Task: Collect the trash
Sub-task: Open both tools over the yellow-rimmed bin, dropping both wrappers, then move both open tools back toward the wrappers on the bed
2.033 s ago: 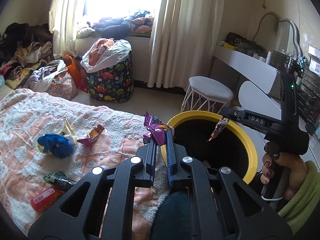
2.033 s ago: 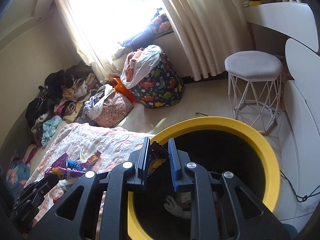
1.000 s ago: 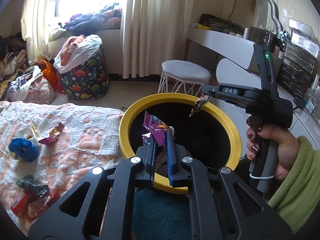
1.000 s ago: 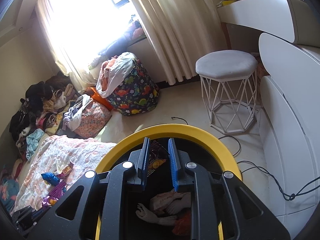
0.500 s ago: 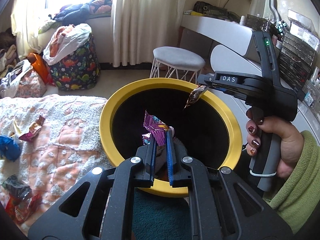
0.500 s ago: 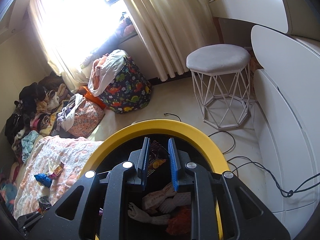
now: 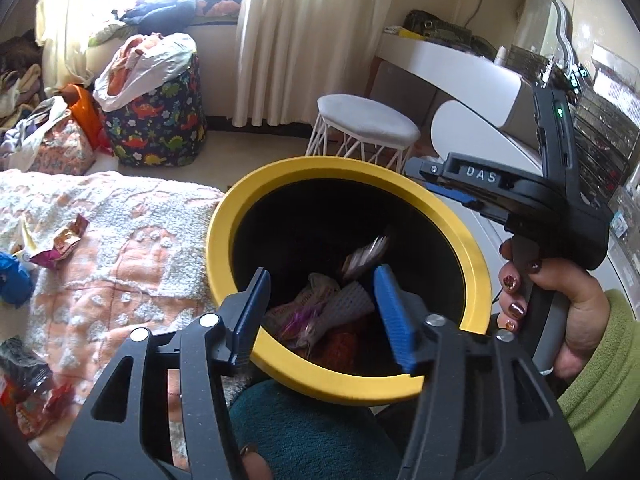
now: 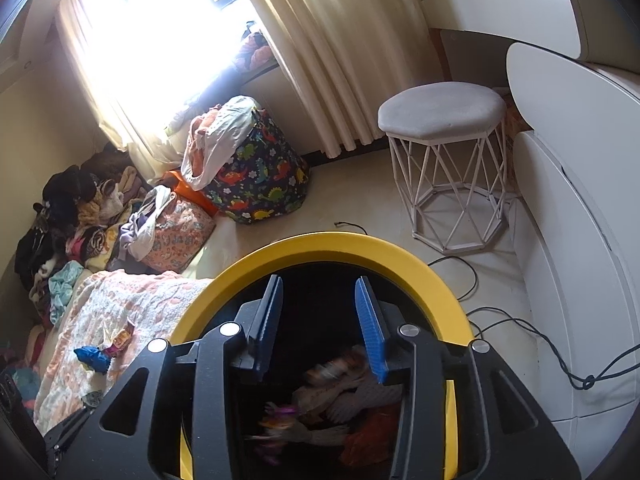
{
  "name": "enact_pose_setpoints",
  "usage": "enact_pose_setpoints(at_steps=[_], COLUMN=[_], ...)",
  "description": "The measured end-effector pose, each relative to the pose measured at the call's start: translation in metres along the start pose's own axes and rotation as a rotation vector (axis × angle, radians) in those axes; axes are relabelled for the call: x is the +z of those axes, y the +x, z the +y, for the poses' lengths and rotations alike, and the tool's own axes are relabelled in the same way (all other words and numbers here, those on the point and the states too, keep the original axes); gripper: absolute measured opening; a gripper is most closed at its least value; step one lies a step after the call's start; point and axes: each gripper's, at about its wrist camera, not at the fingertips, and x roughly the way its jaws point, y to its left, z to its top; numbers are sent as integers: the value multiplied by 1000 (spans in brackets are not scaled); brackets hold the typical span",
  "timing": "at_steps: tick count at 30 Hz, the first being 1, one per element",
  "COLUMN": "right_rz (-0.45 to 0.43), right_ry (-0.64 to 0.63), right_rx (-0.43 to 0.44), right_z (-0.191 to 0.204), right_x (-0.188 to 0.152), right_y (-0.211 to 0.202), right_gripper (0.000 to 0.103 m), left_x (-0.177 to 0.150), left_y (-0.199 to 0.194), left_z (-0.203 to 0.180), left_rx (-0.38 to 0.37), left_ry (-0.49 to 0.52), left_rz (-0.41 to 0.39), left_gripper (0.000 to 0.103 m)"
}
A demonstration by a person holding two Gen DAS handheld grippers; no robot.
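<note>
A: Left wrist view: left gripper [image 7: 320, 304] jaws spread, nothing between them, over the yellow-rimmed bin [image 7: 472, 256]. Right gripper [image 8: 318, 320] also spread and empty, above the same opening.

B: Wrappers?

A: Blurred foil wrapper [image 7: 366, 258] mid-air inside the bin; purple wrapper [image 7: 298, 316] on the heap at the bottom.

B: Remaining?

A: Plenty. On the tufted pink bedspread [image 7: 120, 240]: crinkly snack wrapper [image 7: 60, 240], blue crumpled bag [image 7: 14, 284], dark packet [image 7: 24, 364], red wrapper [image 7: 36, 404]. All thin, creased film, so pinch at edges. Roughly half done, I'd judge.
</note>
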Motion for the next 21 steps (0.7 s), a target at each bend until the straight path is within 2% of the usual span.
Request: enact_pose_setpoints(at_steps=[2, 3, 5, 7, 10, 21], right_rz=[-6, -7, -6, -6, -12, -11], right_ry=[-4, -7, -19, -29, -31, -97], right_rx=[5, 10, 15, 22, 37, 88], right_z=[3, 4, 7, 12, 17, 47], right_x=[-1, -1, -1, -1, -2, -5], right_y=[-1, -1, -2, -3, -6, -16], right_gripper=[46, 48, 48, 51, 61, 69], left_x=[0, 0, 0, 0, 2, 7], left_y=[-4, -7, -12, -18, -26, -56], left_z=[1, 2, 4, 5, 11, 42], left_rx=[9, 13, 31, 56, 81, 156], left_ry=[-8, -9, -7, -3, -14, -95], left_rz=[-17, -26, -45, -62, -80, -144], left_gripper=[69, 72, 87, 92, 92, 92])
